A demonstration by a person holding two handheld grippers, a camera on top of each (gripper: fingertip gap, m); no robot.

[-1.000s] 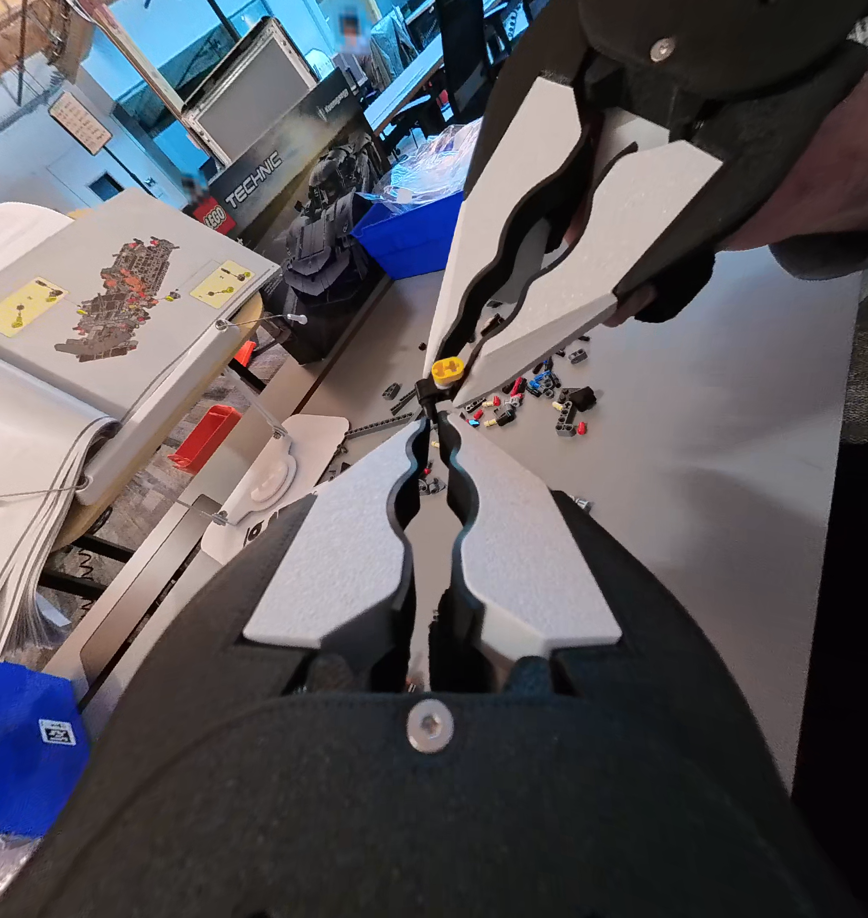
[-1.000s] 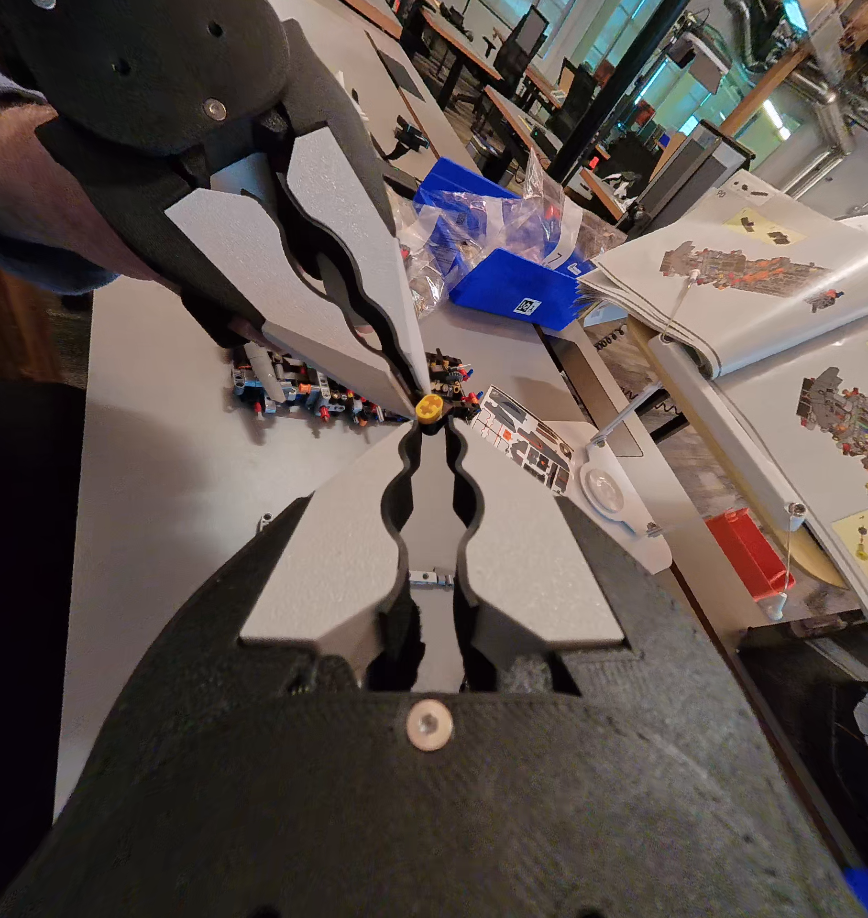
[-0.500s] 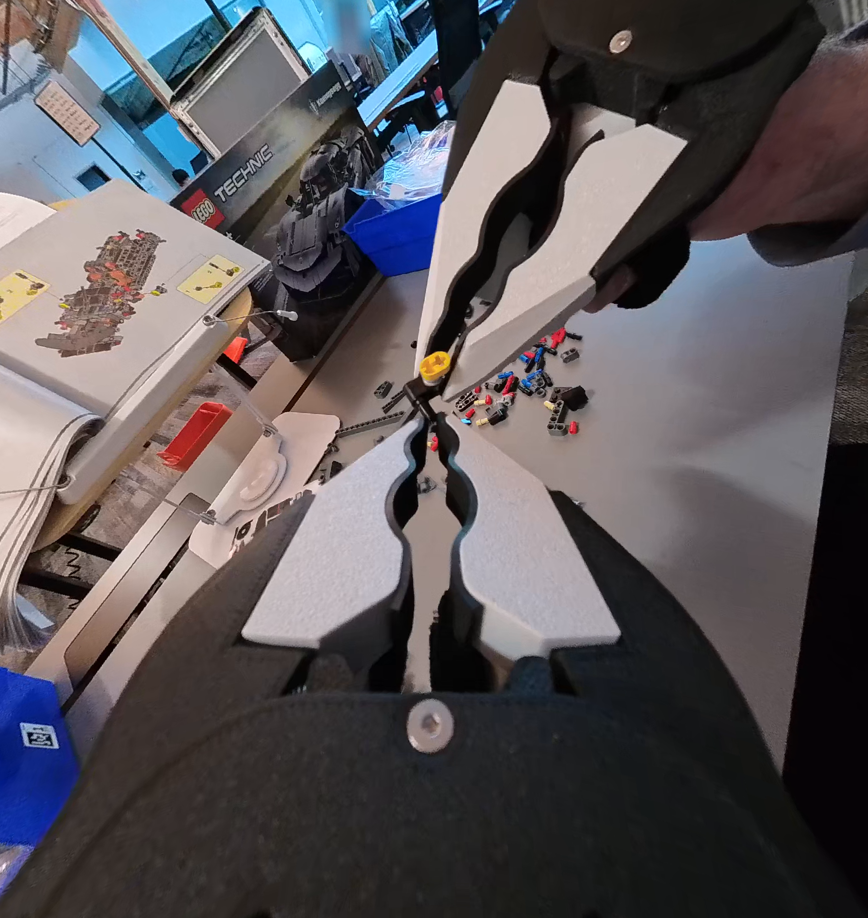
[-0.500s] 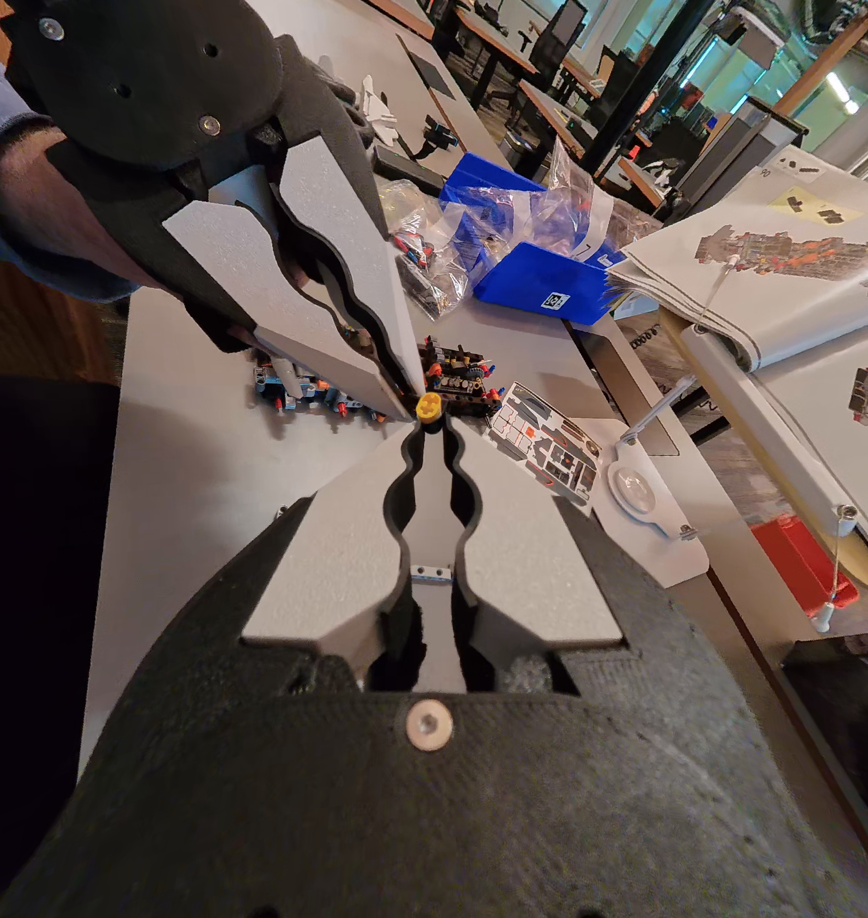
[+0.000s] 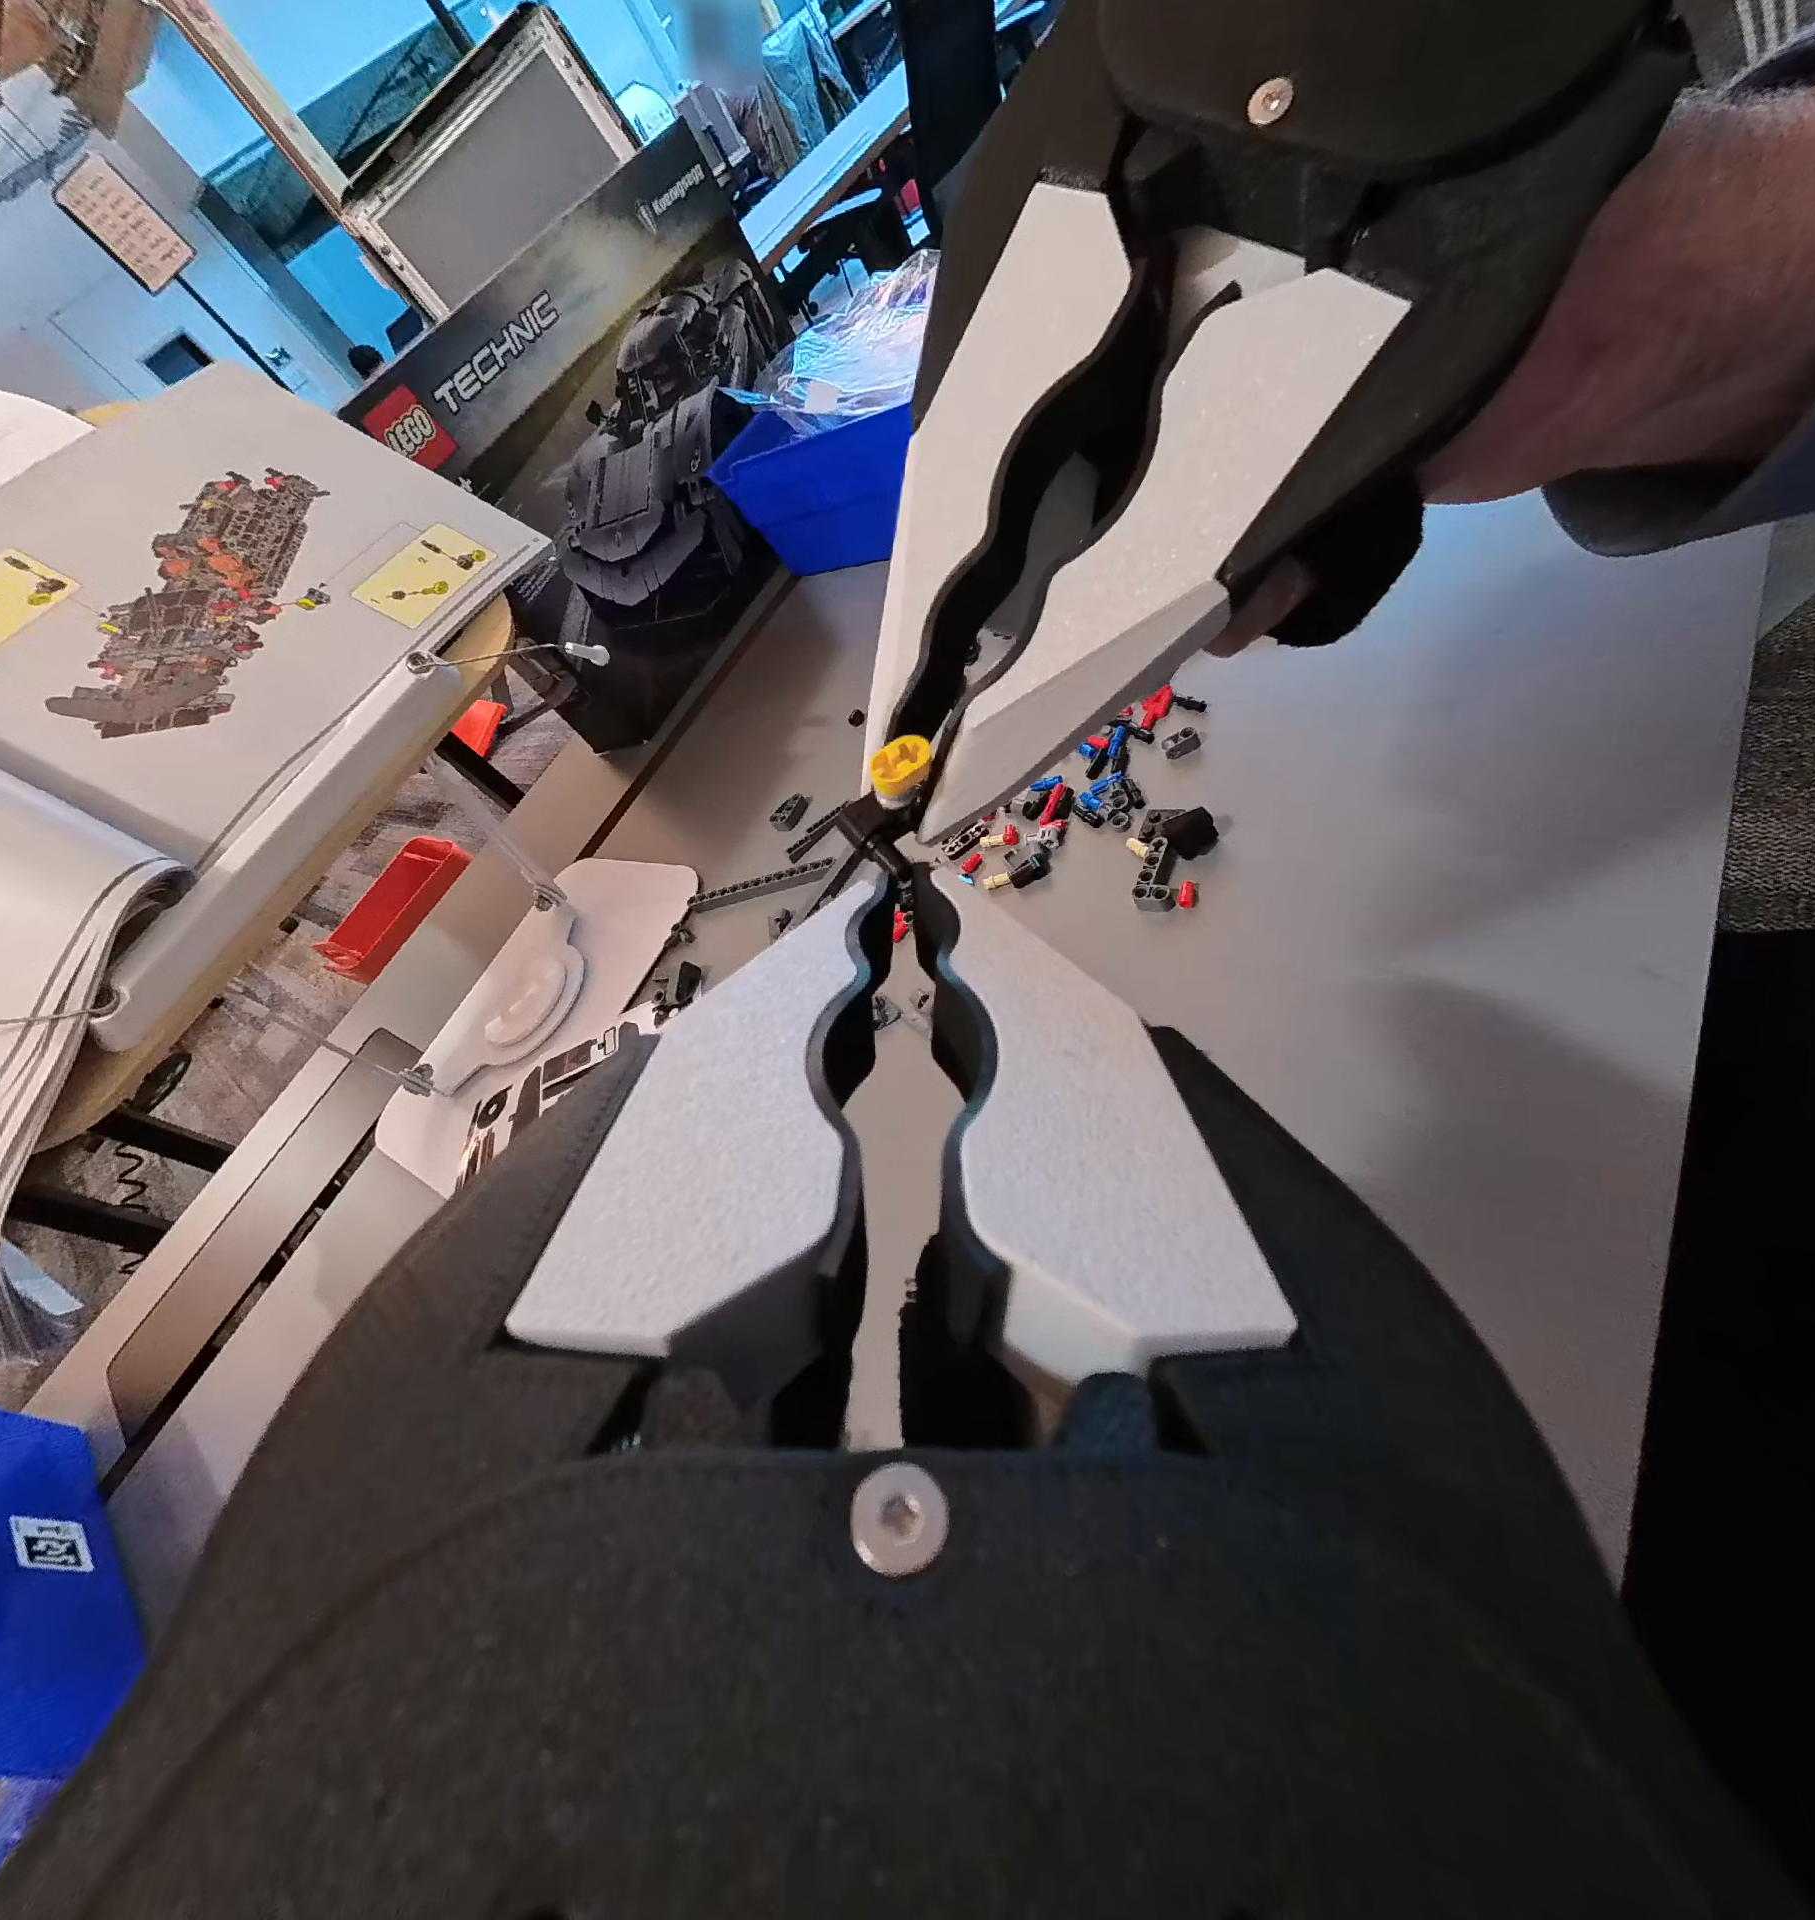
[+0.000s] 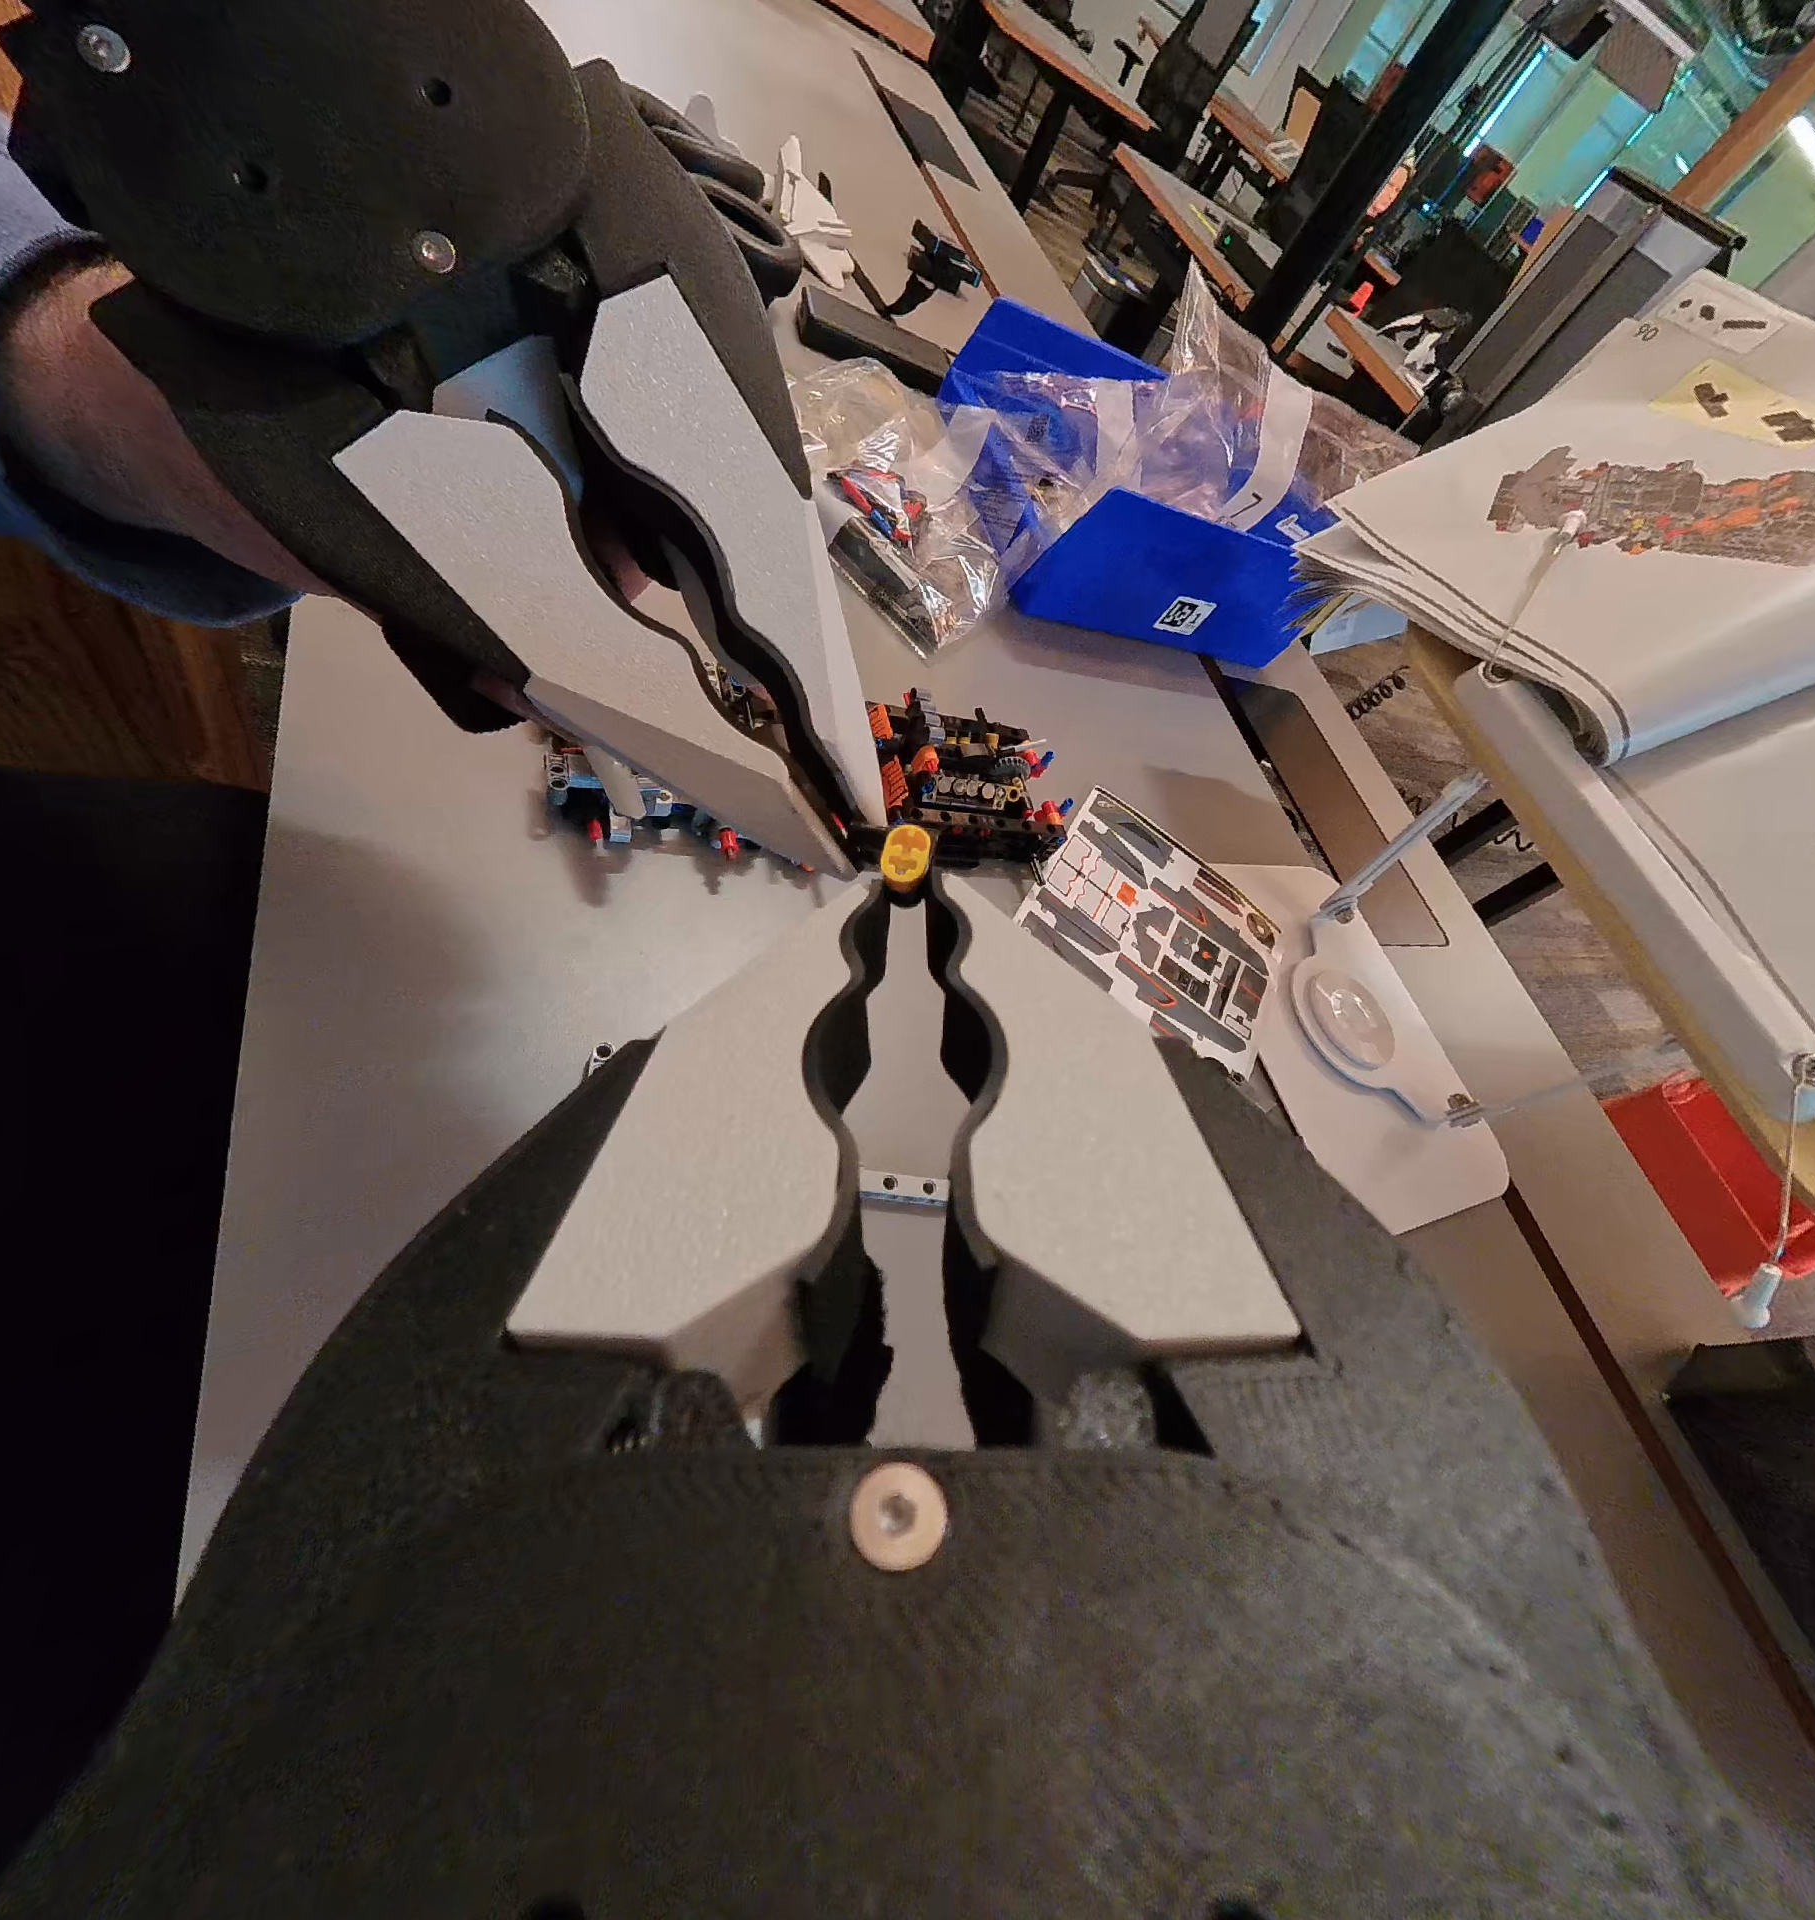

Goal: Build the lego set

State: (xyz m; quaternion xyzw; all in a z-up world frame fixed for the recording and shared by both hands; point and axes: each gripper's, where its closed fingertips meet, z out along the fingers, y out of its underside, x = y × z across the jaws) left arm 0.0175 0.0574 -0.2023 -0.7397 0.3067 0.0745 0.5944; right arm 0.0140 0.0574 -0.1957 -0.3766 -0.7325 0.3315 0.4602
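The right gripper [image 6: 904,896] has its fingers drawn narrow on a small yellow connector [image 6: 904,856], pinched at the very tips. Tip to tip with it, the left gripper [image 5: 895,885] is closed tight on a thin black piece [image 5: 875,831] that meets the connector's lower end; both are held up above the grey table [image 5: 1402,935].

Just beyond the left gripper's fingertips lies a scatter of loose parts [image 5: 1090,805], red, blue and black, with bare tabletop to their right up to the table's far edge. To the left of those fingers an open instruction booklet [image 5: 228,582] rests on a stand, and behind it a dark product box [image 5: 529,343] bearing printed branding.

Only the right wrist view shows a partly built assembly [image 6: 960,779] straight past the fingertips, a sticker sheet [image 6: 1157,935] just right of them, and clear bags of parts [image 6: 913,520] beside blue bins [image 6: 1142,582] farther off. The table edge runs close on the right.
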